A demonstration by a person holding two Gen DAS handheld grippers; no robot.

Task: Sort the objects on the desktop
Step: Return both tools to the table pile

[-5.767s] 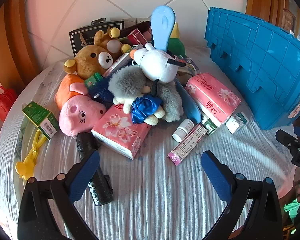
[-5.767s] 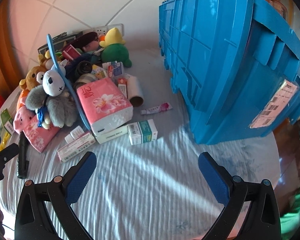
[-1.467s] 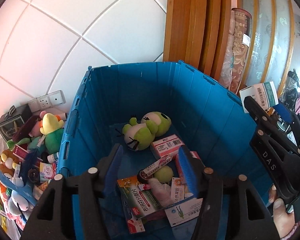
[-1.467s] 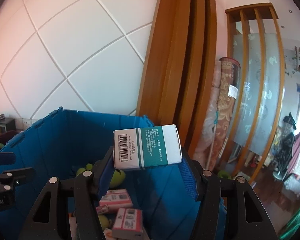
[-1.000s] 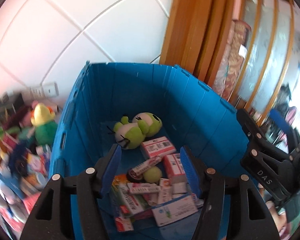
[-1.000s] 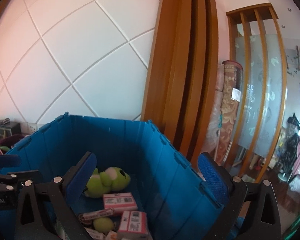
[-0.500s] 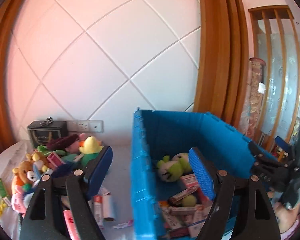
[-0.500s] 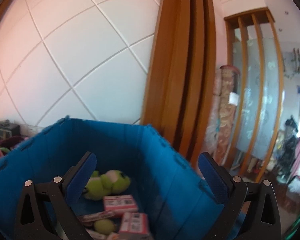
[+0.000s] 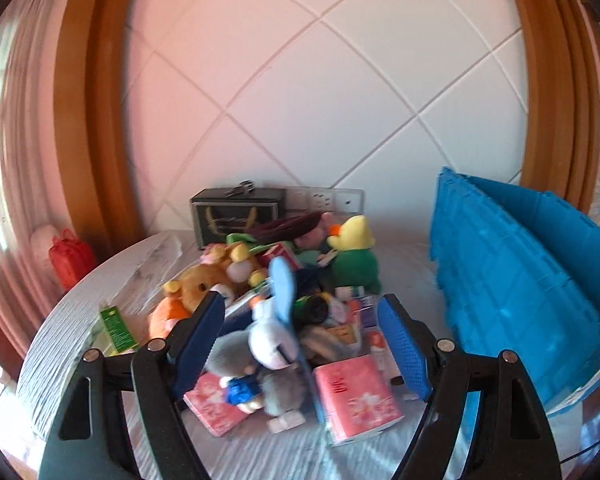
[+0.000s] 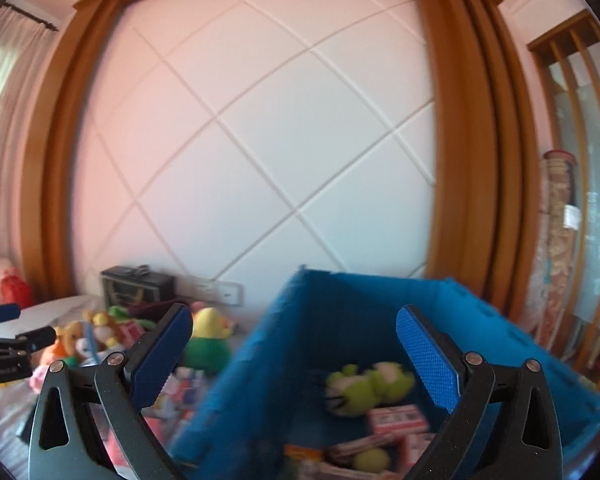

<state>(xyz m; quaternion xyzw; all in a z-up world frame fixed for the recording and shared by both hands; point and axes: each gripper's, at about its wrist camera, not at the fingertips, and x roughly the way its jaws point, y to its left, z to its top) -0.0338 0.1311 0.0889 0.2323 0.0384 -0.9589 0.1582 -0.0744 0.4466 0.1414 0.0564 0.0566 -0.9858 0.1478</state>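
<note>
Fingers of our left gripper (image 9: 300,340) were spread, having just widened, nothing between them; beyond them lay the toy pile (image 9: 276,320), the blue crate (image 9: 512,280) wall rightward. Our right gripper (image 10: 294,354) stood spread, empty, above the crate's near rim.

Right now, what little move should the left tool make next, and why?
Probably ease the left tool down toward the toy pile, maybe the pink tissue pack lying nearest. Its jaws have just been opening, stand wide with nothing between them, and it already faces the pile on the table. The blue crate waits to the pile's right in this view.
</note>
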